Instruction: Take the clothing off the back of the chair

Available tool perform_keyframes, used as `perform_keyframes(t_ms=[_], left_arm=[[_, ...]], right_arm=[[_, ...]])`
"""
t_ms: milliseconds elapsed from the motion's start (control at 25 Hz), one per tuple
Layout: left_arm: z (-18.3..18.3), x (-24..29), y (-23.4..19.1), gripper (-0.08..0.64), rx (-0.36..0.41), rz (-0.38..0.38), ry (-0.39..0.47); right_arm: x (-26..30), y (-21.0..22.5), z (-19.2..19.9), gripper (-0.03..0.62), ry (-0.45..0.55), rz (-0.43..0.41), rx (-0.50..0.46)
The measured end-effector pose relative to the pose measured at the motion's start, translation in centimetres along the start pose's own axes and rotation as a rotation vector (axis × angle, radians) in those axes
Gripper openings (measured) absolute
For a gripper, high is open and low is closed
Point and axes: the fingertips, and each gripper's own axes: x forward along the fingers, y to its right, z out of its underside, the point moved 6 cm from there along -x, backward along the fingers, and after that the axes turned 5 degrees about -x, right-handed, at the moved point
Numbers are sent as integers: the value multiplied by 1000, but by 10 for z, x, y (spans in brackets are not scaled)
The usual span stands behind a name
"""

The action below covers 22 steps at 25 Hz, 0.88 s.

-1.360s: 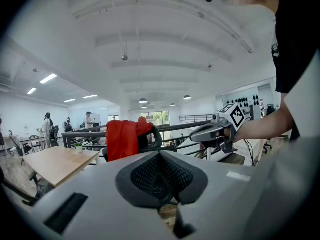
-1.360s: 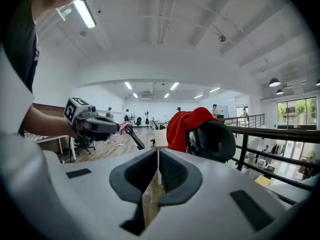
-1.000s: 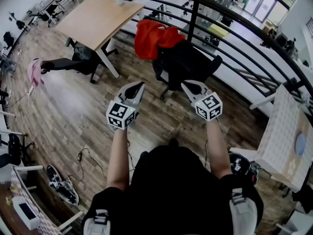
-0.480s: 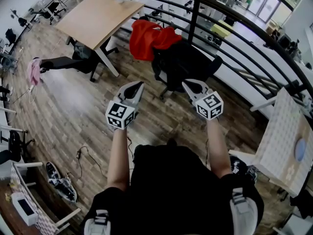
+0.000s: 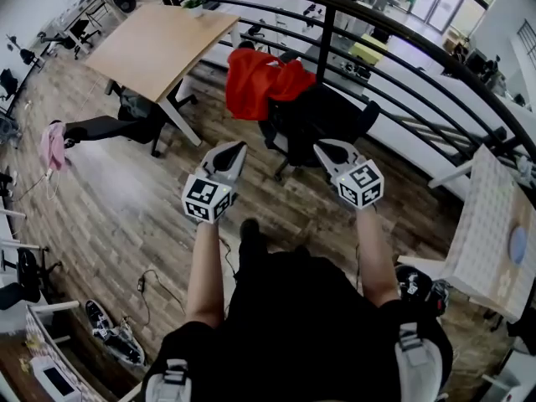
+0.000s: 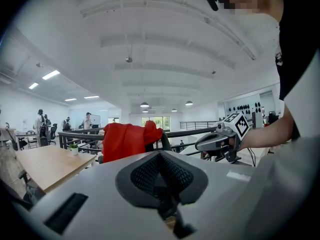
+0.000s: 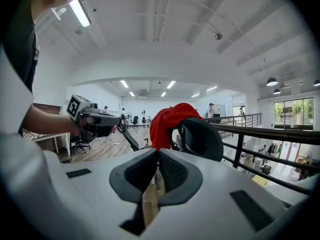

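A red garment (image 5: 261, 82) (image 6: 127, 140) (image 7: 170, 120) hangs over the back of a black office chair (image 5: 322, 117) (image 7: 202, 136) that stands by the black railing. My left gripper (image 5: 235, 147) is shut and empty, held in the air short of the chair, to its near left. Level with it on the right, my right gripper (image 5: 320, 148) is shut too, with nothing between its jaws. Neither gripper touches the garment. In the left gripper view the right gripper (image 6: 198, 143) shows beside the garment; the right gripper view shows the left gripper (image 7: 117, 124).
A wooden desk (image 5: 159, 40) stands left of the chair, with another black chair (image 5: 126, 115) under it. The curved black railing (image 5: 402, 48) runs behind the chair. A patterned table (image 5: 490, 233) is at the right. A pink cloth (image 5: 52, 143) and cables (image 5: 155, 279) lie at the left.
Both grippers and I have moved nearer the chair; chair and red garment sit a little closer to the grippers. My foot has stepped forward. The jaws stayed shut.
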Motion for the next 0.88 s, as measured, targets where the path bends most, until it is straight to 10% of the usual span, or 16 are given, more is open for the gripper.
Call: perform_keyframes(t_ms=[880], left_arm=[[-36, 78, -195, 4, -4, 264, 64]], right_arm=[[86, 41, -74, 40, 52, 478, -14]])
